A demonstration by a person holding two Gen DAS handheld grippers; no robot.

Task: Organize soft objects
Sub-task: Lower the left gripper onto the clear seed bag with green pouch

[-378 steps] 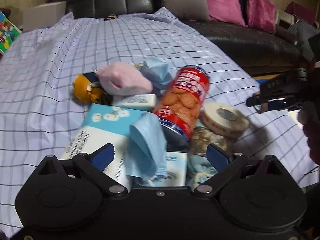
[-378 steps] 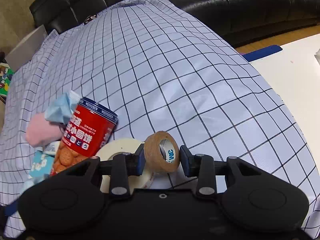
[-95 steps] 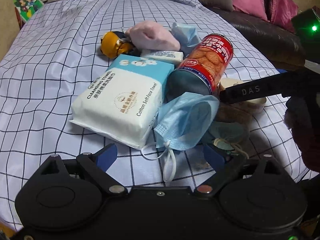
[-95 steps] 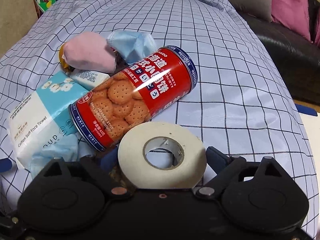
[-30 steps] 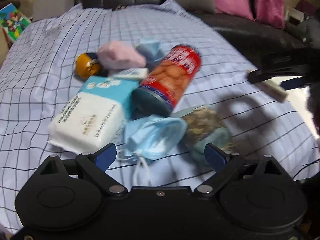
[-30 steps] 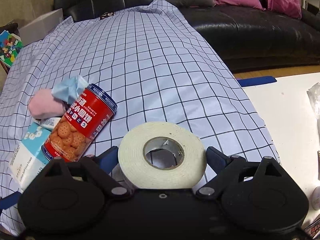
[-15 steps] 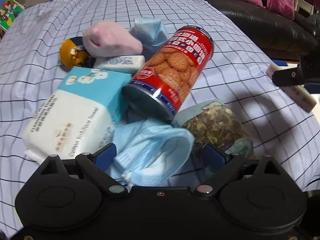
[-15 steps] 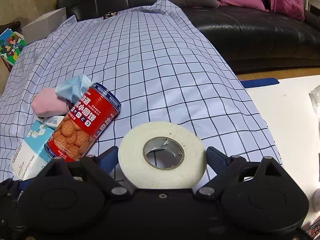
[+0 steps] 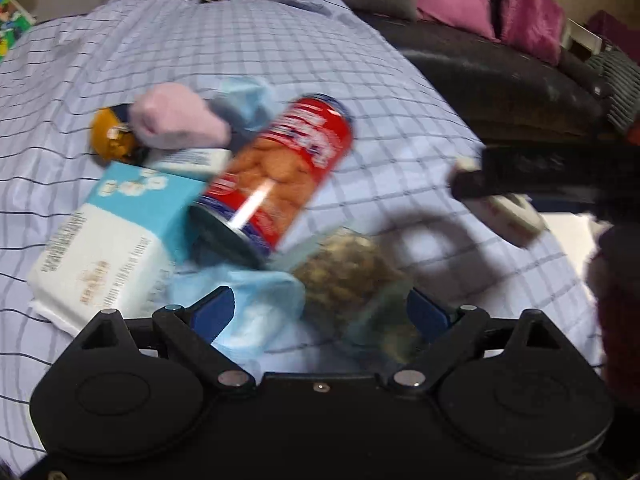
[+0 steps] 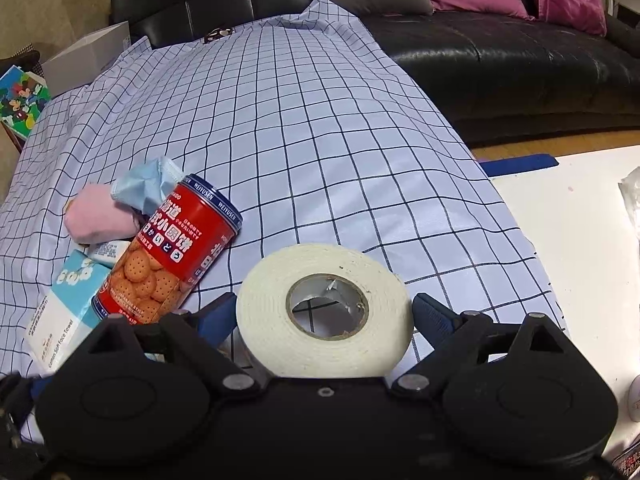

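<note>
Sorting looks barely started: cotton towel pack (image 9: pixel 108 248) lower left, pink soft bundle (image 9: pixel 176 122) and blue face mask (image 9: pixel 256 308) still piled around biscuit can (image 9: pixel 280 176). Left gripper (image 9: pixel 320 314) spread, empty; right gripper (image 10: pixel 324 320) clamped on tape roll (image 10: pixel 324 308), frame center.

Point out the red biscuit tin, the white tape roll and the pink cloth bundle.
red biscuit tin (image 10: pixel 172 252), right wrist view, its red printed side
white tape roll (image 10: pixel 326 338), right wrist view, near rim
pink cloth bundle (image 9: pixel 176 122), left wrist view, top
</note>
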